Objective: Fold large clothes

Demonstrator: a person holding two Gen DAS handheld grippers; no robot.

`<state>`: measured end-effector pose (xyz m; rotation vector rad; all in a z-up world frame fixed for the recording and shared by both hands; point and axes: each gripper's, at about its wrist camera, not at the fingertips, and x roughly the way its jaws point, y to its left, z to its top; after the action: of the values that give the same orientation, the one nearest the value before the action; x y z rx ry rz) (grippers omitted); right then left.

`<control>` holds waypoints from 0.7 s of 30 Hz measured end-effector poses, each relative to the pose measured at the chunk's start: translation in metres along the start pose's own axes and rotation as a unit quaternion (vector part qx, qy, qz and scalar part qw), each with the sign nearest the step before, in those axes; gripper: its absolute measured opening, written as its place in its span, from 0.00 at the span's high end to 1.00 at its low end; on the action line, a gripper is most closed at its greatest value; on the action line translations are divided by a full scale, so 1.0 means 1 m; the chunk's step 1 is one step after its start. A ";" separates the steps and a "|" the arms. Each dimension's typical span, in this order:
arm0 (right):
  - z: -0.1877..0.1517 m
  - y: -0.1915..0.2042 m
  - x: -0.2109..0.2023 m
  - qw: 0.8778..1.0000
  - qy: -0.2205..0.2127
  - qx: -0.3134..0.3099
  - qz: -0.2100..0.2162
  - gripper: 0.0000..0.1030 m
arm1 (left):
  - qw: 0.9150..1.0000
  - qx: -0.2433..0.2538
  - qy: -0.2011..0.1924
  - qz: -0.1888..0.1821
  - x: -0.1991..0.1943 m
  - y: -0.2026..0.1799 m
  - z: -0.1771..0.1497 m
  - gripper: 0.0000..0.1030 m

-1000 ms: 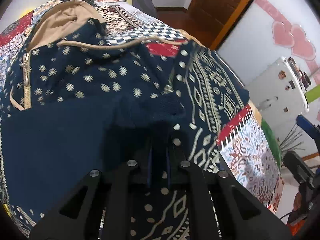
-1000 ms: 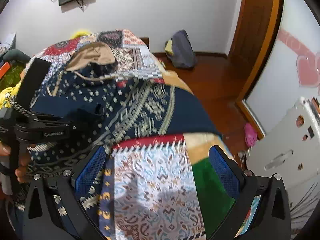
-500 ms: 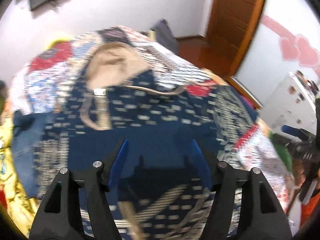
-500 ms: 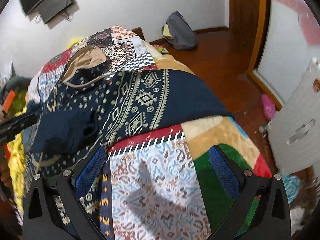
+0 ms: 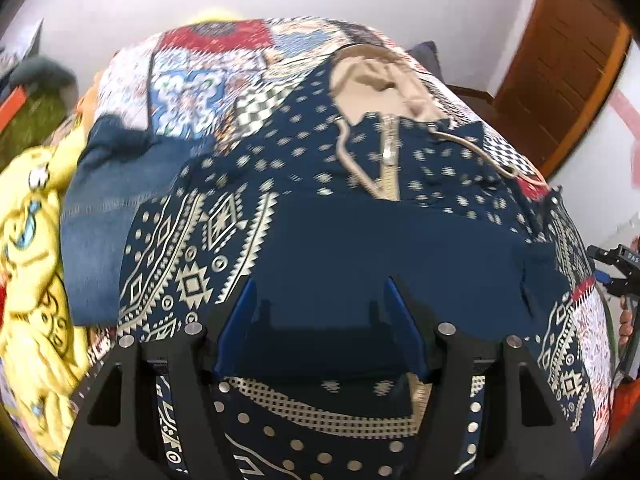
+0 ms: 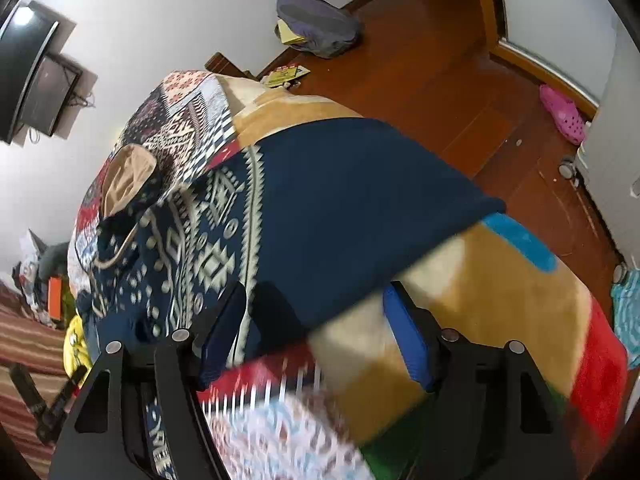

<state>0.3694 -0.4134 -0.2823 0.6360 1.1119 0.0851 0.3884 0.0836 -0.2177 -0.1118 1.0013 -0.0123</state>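
Patchwork bedding (image 6: 500,300) covers the bed, and a navy patterned hoodie (image 5: 360,240) lies spread across it. Left tool (image 5: 320,312) hovers open above the hoodie's plain navy part. Right tool (image 6: 316,312), jaws just narrowed, grips nothing over the hoodie's edge.

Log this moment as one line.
task: fold hooded jacket | left hand-held gripper: open, empty | right hand-held gripper: closing, over jacket edge | surface: patchwork blanket
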 end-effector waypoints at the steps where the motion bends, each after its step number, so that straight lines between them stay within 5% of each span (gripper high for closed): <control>1: 0.004 -0.002 0.005 1.000 0.000 0.005 0.000 0.34 | 1.000 -0.007 0.002 -0.001 0.003 0.003 -0.001 0.37; 7: 0.022 -0.009 0.017 0.999 -0.017 0.032 -0.013 0.47 | 1.000 -0.007 0.012 0.018 0.014 0.005 -0.005 0.37; 10: 0.024 -0.006 0.015 0.999 -0.025 0.028 -0.028 0.66 | 1.000 0.003 0.006 0.024 0.011 0.001 -0.007 0.37; 12: 0.025 -0.003 0.008 0.999 -0.032 0.019 -0.038 0.90 | 0.999 0.015 -0.001 0.031 0.006 -0.004 -0.009 0.37; 21: 0.008 0.047 -0.069 0.993 -0.095 -0.065 -0.038 0.93 | 0.999 0.028 -0.034 0.023 -0.026 -0.005 -0.014 0.37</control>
<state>0.3561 -0.4038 -0.2003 0.4739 0.9362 0.0311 0.3635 0.0786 -0.2029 -0.0386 0.9349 0.0053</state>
